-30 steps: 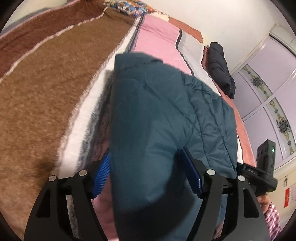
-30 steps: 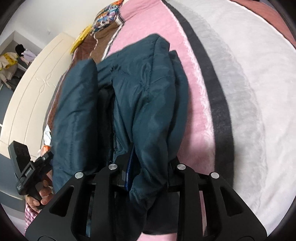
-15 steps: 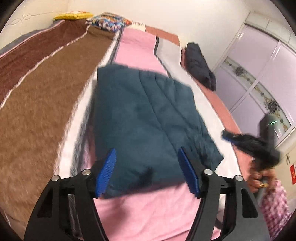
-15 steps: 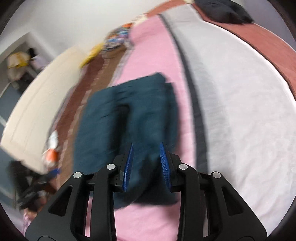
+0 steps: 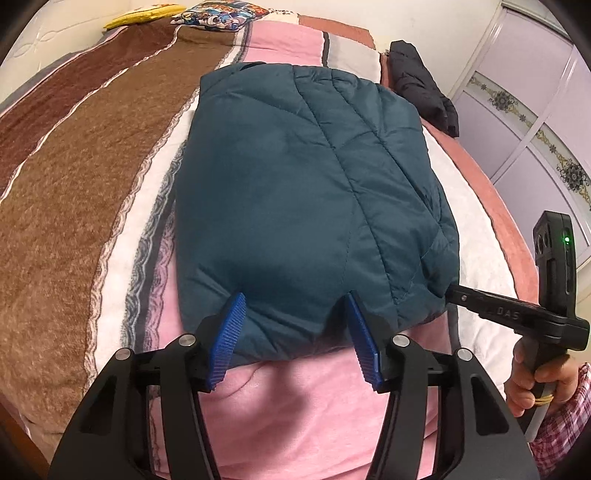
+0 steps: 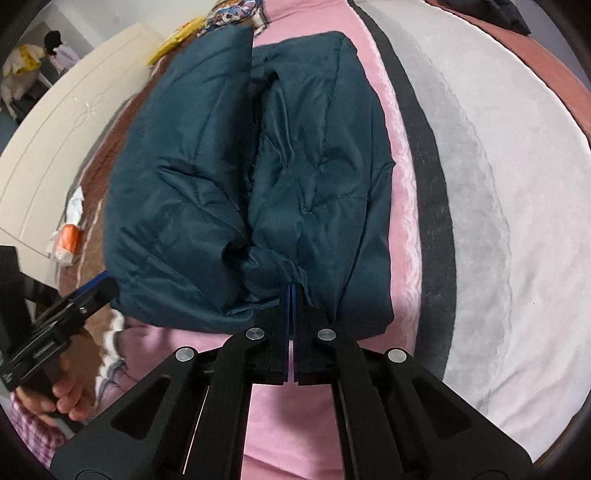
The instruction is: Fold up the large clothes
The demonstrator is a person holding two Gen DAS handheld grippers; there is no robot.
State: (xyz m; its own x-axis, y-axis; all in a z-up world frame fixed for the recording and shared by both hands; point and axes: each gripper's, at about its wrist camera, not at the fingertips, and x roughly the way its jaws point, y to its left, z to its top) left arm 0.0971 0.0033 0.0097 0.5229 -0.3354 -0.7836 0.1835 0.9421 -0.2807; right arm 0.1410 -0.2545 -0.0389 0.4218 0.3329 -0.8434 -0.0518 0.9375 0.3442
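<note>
Nearest us, on the pink band of the blanket (image 5: 295, 402), our left gripper (image 5: 293, 314) stands spread, its blue pads (image 5: 226, 338) pressing into the near edge of the jacket (image 5: 306, 192) without pinching it. We judge this a patting or tidying touch, not a grip.

Just to the right, our right gripper (image 6: 292, 291) is clenched, pads together, with its tip at the jacket's near hem. Whether a thin fold of cloth sits between the pads we cannot tell; the tips are buried against the fabric. From the left wrist view its finger touches the jacket's right corner.

Beyond the grippers, the jacket lies on the bed as a compact, thick, roughly rectangular bundle, folded on itself. From the left it looks smooth, with the quilted back uppermost. From the right we see two bulky layers with a deep crease between them and a loose, puckered end near our pads.

So we judge the folding mostly done: sleeves and sides seem tucked in and the bundle holds its shape. What may remain is squaring the right corner, flattening the puff, and letting go.

Farther off lies a dark garment (image 5: 421, 85), with pillows (image 5: 218, 18) at the head of the bed.
</note>
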